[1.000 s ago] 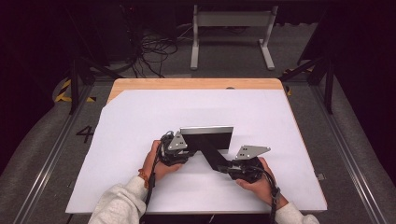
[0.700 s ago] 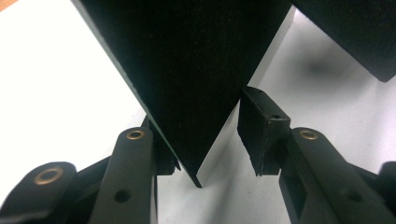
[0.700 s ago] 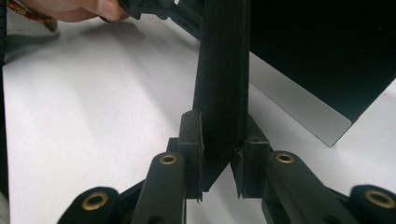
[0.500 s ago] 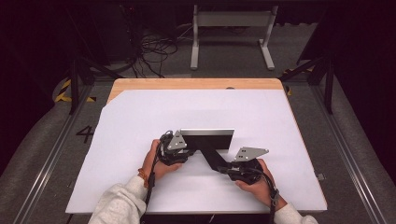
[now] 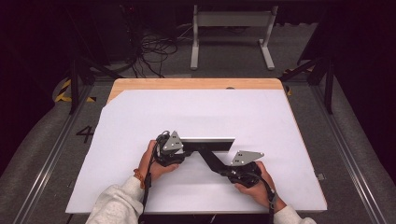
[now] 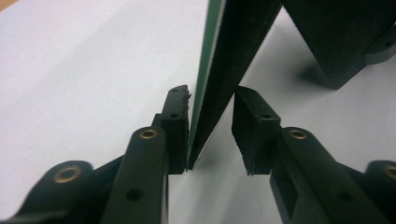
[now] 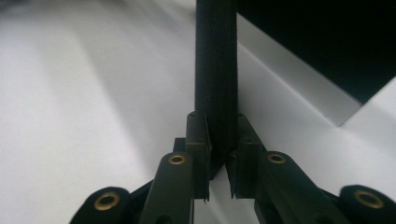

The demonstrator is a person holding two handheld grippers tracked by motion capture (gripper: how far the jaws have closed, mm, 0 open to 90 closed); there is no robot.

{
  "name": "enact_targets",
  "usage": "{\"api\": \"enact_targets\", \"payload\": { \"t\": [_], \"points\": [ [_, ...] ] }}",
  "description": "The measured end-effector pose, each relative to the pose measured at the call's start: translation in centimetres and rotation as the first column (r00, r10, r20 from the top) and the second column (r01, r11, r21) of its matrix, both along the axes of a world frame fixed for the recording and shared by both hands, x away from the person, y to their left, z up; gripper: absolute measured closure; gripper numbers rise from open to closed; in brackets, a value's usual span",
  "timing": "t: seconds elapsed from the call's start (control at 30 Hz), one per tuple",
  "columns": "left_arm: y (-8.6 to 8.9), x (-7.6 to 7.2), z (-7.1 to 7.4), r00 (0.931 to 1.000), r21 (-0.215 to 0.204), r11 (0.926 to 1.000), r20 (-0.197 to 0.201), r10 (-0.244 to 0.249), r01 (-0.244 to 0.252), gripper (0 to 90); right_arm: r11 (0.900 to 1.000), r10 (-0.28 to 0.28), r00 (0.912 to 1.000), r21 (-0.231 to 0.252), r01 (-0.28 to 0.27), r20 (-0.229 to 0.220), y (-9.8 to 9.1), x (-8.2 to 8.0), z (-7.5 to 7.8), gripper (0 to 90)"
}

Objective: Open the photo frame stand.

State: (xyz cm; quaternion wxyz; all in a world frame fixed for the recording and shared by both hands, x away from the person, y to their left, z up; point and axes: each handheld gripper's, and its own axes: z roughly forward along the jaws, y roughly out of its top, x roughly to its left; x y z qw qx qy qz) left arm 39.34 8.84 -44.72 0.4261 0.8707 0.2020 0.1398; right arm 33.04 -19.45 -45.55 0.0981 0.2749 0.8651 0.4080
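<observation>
Two hand-held grippers work one dark panel (image 5: pixel 208 144) standing on edge on the white bench (image 5: pixel 140 116). My right hand-held gripper (image 7: pixel 222 151) has just been closing and now pinches the panel's near black flap. My left hand-held gripper (image 6: pixel 210 126), at the panel's left end, has been narrowing; one pad (image 6: pixel 180 116) touches it, the other stands apart.

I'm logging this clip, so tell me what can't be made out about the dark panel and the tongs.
- High view: both hands and grey plates cover the tongs' grips on the dark panel.
- Left gripper view: top edge cuts off the panel.
- Right gripper view: the panel's face is edge-on; its far end is cropped.
</observation>
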Motion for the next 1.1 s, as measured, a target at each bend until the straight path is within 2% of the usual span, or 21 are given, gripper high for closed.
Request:
{"api": "enact_targets", "payload": {
  "t": [0.03, 0.07, 0.13, 0.17, 0.2, 0.3, 0.37, 0.43, 0.6, 0.77, 0.87, 0.93, 1.1],
  "points": [
    [0.0, 0.1, 0.1, 0.9998, -0.004, 0.9999, -0.015, 0.012, -0.012, 64.9, 0.9996, -0.013, 0.9995, 0.025, 0.014, -0.027, 0.1, 0.1, -0.1, 82.9],
    [0.1, 0.2, 0.3, 0.9998, 0.007, 0.9999, -0.012, 0.012, -0.012, 64.7, 0.9995, -0.032, 0.9994, -0.005, 0.032, -0.012, 0.4, 0.2, 0.0, 82.2],
    [0.5, 0.6, 0.1, 0.9995, -0.002, 0.9998, -0.025, -0.020, 0.020, 66.0, 0.9987, 0.006, 0.9992, -0.052, -0.004, 0.040, 0.7, -0.1, 0.5, 80.4],
    [0.6, 0.8, -0.3, 0.9986, -0.009, 0.9994, -0.043, -0.032, 0.032, 66.4, 0.9992, -0.007, 0.9997, -0.038, 0.008, 0.024, 0.5, 0.0, 0.3, 82.4],
    [0.7, 0.9, -0.5, 0.9984, -0.001, 0.9994, -0.044, -0.035, 0.035, 66.8, 0.9997, -0.018, 0.9998, -0.018, 0.018, -0.007, 0.3, 0.1, -0.1, 83.2],
    [0.6, 0.9, -0.6, 0.9986, 0.012, 0.9993, -0.041, -0.033, 0.034, 67.4, 0.9992, -0.010, 0.9999, -0.039, 0.011, 0.008, 0.3, 0.0, -0.4, 82.5],
    [0.6, 0.8, -0.5, 0.9990, 0.016, 0.9995, -0.035, -0.026, 0.027, 67.8, 0.9994, -0.007, 1.0000, -0.032, 0.007, -0.002, 0.3, 0.1, -0.4, 82.6],
    [0.6, 0.7, -0.5, 0.9991, 0.017, 0.9995, -0.034, -0.024, 0.025, 67.2, 0.9995, -0.016, 0.9998, -0.027, 0.016, 0.008, 0.2, -0.1, -0.5, 82.4],
    [0.8, 0.5, -0.3, 0.9994, 0.030, 0.9992, -0.020, -0.026, 0.027, 66.9, 0.9989, -0.011, 0.9998, -0.045, 0.012, 0.017, 0.2, -0.2, -0.4, 81.4],
    [1.5, 0.2, 0.1, 0.9996, 0.023, 0.9994, -0.014, -0.026, 0.027, 67.7, 0.9991, -0.001, 0.9999, -0.041, 0.002, 0.015, -0.2, -0.3, 0.0, 79.4],
    [2.2, -0.1, 0.5, 0.9994, 0.016, 0.9993, -0.005, -0.035, 0.035, 68.4, 0.9985, 0.005, 0.9995, -0.054, -0.003, 0.031, -0.5, -0.6, 0.2, 79.0],
    [2.7, -0.3, 0.7, 0.9996, 0.022, 0.9994, 0.008, -0.027, 0.026, 69.6, 0.9990, 0.006, 0.9993, -0.045, -0.004, 0.038, -0.7, -0.7, 0.6, 78.6],
    [3.8, -0.6, 1.3, 0.9996, -0.008, 0.9998, 0.019, -0.020, 0.020, 70.7, 0.9991, 0.006, 0.9987, -0.041, -0.004, 0.051, -1.0, -1.2, 1.2, 78.4]
  ]
}}
